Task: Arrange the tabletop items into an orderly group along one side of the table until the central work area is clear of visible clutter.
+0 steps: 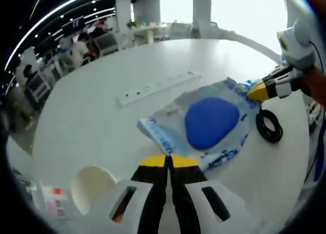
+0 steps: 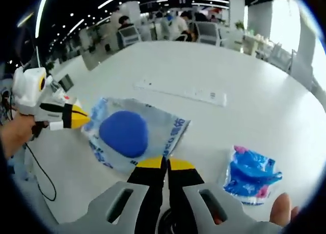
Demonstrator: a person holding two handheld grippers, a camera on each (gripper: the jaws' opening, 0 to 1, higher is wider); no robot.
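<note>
Left gripper view: blue-print pouch [image 1: 204, 124] text unreadable; both grippers closed.

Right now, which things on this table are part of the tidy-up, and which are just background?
Part of the job:
blue pad in clear bag
small blue packet
black cable coil
white cup

Background:
white power strip
office chairs

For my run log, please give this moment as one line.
left gripper: shut, tips at bag edge | right gripper: shut, at another bag edge | cable coil, blue packet: lying apart
</note>
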